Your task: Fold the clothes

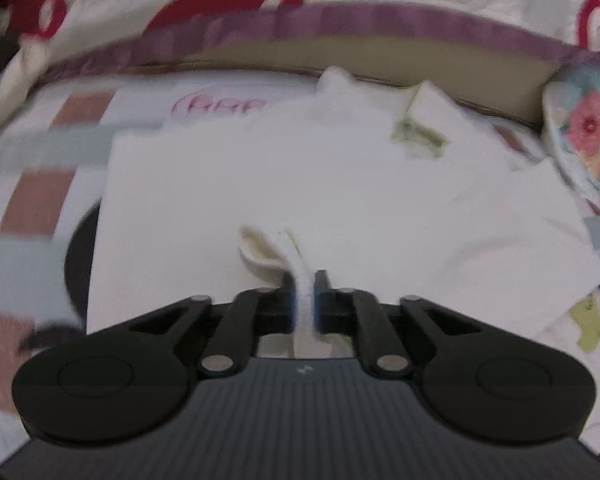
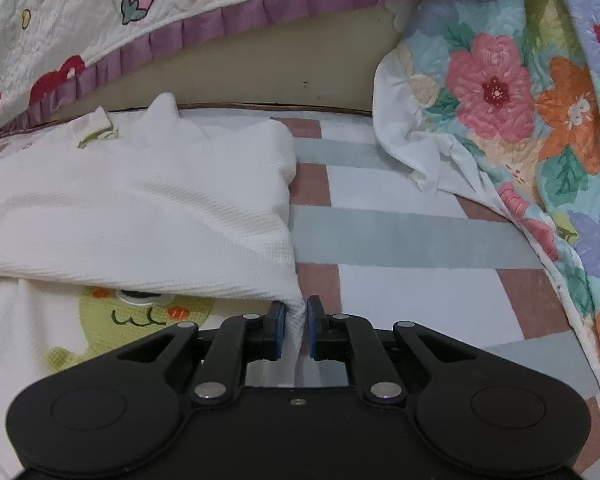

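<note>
Both jaws pinch white fabric: the left gripper (image 1: 304, 300) and right gripper (image 2: 296, 330) each hold an edge of the shirt (image 2: 140, 216), which lies on the bed (image 2: 400, 236). A fold appears underway; next, carry both edges across evenly and release together.

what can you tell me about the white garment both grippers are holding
The white waffle-textured cotton-looking garment lies mostly flat on the checked pink, grey and white bed sheet. A layer is folded over, partly hiding a yellow-green cartoon print. The left gripper pinches a bunched edge; the right gripper pinches a corner, jaws shut on fabric.
</note>
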### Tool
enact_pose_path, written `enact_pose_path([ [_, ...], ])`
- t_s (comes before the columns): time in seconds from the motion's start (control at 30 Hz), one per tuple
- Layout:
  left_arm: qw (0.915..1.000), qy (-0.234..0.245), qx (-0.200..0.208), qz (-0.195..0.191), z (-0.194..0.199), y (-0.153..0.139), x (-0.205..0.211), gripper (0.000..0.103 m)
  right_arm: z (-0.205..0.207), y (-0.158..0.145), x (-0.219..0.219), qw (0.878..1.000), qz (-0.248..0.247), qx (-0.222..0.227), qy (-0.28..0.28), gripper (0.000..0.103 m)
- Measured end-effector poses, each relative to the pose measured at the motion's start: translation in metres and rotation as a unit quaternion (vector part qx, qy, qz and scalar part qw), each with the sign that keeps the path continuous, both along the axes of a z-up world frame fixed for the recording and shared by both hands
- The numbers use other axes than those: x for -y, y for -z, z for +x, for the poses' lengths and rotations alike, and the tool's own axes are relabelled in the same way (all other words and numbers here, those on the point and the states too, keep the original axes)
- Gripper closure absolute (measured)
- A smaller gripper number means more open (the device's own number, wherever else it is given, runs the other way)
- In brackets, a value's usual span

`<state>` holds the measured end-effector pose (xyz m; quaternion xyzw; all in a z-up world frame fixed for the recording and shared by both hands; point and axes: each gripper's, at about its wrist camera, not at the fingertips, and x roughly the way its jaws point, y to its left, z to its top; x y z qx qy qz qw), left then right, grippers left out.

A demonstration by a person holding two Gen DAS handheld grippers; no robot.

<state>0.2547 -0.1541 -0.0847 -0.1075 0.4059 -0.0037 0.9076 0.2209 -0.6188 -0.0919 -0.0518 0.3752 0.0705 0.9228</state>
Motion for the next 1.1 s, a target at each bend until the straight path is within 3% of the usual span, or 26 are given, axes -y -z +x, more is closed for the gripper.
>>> enact_pose_path([
  [0.07,0.9988,-0.016,0.046,0.009,-0.006,-0.020,0.001,0.095,0.001,0.000,0.001,1.000,0.000,-0.002,0.000,0.092],
  [0.1,0.9990,-0.018,0.039,0.008,-0.009,-0.018,0.000,0.095,0.001,0.000,0.000,1.000,-0.001,-0.003,0.000,0.092],
  [0.2,0.9995,-0.024,0.019,0.004,-0.015,-0.013,-0.003,0.075,0.000,0.003,-0.004,1.000,-0.010,-0.002,0.000,0.092],
  [0.27,0.9996,-0.028,0.005,0.002,-0.020,-0.010,-0.006,0.069,0.000,0.001,-0.005,1.000,-0.015,-0.005,0.003,0.090],
  [0.3,0.9996,-0.030,-0.002,0.001,-0.022,-0.009,-0.007,0.062,-0.001,-0.001,-0.005,1.000,-0.015,-0.010,0.002,0.090],
  [0.33,0.9995,-0.032,-0.008,0.000,-0.024,-0.007,-0.008,0.045,-0.003,-0.005,-0.004,1.000,-0.009,-0.016,0.005,0.086],
  [0.37,0.9993,-0.034,-0.015,-0.002,-0.027,-0.006,-0.009,0.038,-0.008,-0.010,0.000,1.000,0.005,-0.025,0.010,0.083],
  [0.6,0.9975,-0.023,-0.067,0.010,-0.071,-0.004,-0.010,0.035,-0.085,-0.050,0.032,0.993,0.101,-0.039,0.041,0.066],
  [0.8,0.9926,-0.015,-0.118,0.025,-0.130,-0.005,-0.011,0.029,-0.128,-0.041,0.044,0.975,0.206,-0.064,0.054,0.061],
  [0.97,0.9876,-0.040,-0.152,-0.008,-0.190,0.002,-0.035,0.028,-0.130,-0.036,0.024,0.971,0.220,-0.090,0.034,0.061],
  [1.1,0.9878,-0.041,-0.149,-0.023,-0.215,-0.004,-0.040,0.028,-0.138,-0.037,0.006,0.966,0.236,-0.103,0.019,0.061],
])
